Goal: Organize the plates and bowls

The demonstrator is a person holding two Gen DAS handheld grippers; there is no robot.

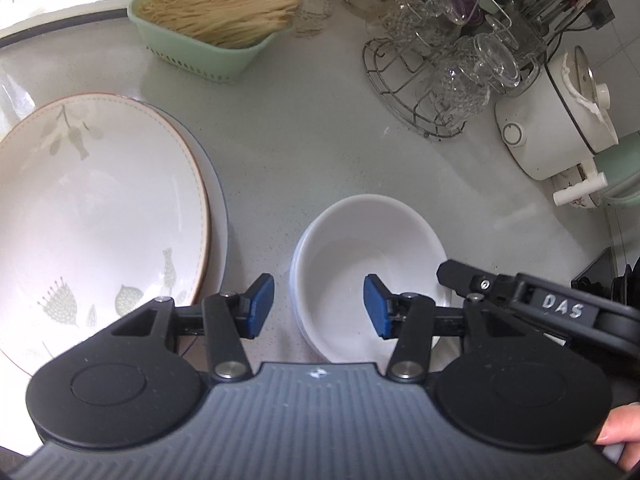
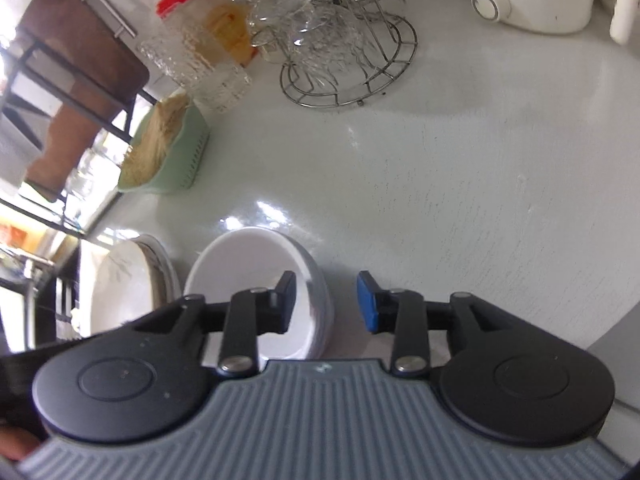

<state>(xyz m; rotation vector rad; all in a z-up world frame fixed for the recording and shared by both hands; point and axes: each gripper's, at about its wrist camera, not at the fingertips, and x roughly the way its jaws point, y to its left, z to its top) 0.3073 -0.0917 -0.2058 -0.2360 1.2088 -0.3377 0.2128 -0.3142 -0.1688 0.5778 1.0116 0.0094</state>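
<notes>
A stack of white bowls (image 1: 372, 248) sits on the pale counter in front of both grippers. My left gripper (image 1: 318, 306) is open, its blue pads either side of the stack's left rim and not pressing it. My right gripper (image 2: 326, 302) is open too. Its left finger (image 2: 286, 300) hangs inside the top bowl (image 2: 248, 260) and its blue pad stands outside the right wall. The right gripper's finger (image 1: 452, 276) also shows at the bowl's right rim in the left wrist view. A large leaf-patterned plate (image 1: 100, 208) rests on another plate to the left, also seen in the right wrist view (image 2: 116, 284).
A green basket of dry noodles (image 1: 208, 12) stands at the back. A wire rack of upturned glasses (image 1: 440, 80) and a white cooker (image 1: 560, 120) stand at the back right. Glass jars (image 2: 192, 52) stand beside the basket. Bare counter (image 2: 480, 200) lies right of the bowls.
</notes>
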